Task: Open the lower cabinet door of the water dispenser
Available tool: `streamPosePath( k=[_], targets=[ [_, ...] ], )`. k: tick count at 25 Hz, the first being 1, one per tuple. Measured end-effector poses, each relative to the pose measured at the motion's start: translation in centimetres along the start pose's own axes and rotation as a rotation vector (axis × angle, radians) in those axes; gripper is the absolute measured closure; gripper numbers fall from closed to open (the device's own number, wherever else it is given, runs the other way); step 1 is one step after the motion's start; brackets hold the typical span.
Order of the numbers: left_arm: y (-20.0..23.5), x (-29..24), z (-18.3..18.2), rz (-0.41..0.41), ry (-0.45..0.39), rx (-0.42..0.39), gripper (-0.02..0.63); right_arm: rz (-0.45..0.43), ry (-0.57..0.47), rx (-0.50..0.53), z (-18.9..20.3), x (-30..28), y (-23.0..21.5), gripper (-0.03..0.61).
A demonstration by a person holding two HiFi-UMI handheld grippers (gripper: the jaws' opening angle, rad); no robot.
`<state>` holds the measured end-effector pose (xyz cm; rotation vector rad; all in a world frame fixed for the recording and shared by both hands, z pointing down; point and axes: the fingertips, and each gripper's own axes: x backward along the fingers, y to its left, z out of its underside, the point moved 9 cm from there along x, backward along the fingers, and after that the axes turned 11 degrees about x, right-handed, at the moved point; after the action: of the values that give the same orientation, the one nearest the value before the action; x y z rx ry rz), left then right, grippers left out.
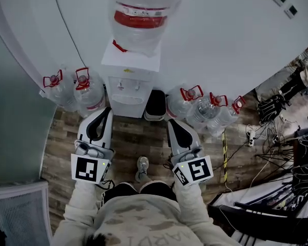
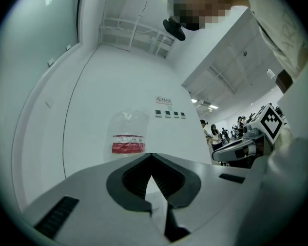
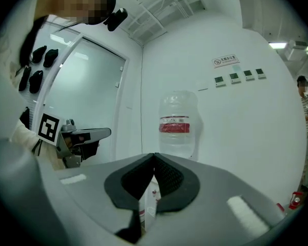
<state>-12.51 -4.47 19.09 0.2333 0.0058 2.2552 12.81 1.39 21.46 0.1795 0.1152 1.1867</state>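
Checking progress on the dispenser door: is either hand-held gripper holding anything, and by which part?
Nothing is held. The left hand-held gripper and the right hand-held gripper both have their jaws shut together with nothing between them.

So the left gripper (image 2: 151, 156) has its jaws closed tip to tip with nothing pinched between them, just a thin wedge of something white showing behind the dark pads, can't tell what. Straight ahead past the tips there's a big clear water bottle (image 2: 128, 137) with a red label standing against a white wall, and a bit up and to the right of it a row of little wall switches (image 2: 169, 114) under a small sign (image 2: 163, 101). Off to the right the right gripper (image 2: 218, 154) pokes in with its marker cube, and a few people (image 2: 214, 135) stand way in the back beyond it.
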Motion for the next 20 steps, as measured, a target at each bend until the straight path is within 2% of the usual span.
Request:
streamPosePath(
  k=[10,17,20],
  targets=[
    [1.4,-6.0,2.2,-0.094,0.022,-0.002,0.611,-0.096,0.025,-0.017,2.9,-6.7,-6.3,0.569],
    [2.8,-9.6,4.8,-0.135,0.052,0.029,0.611,-0.158,0.095,-0.074,7.3,-11.6,-9.4,0.569],
    [3.3,-10.6,6.3,-0.155,0.096,0.034,0.611,-0.179,0.133,-0.108,9.6,-13.1,-10.1,0.569]
  ],
)
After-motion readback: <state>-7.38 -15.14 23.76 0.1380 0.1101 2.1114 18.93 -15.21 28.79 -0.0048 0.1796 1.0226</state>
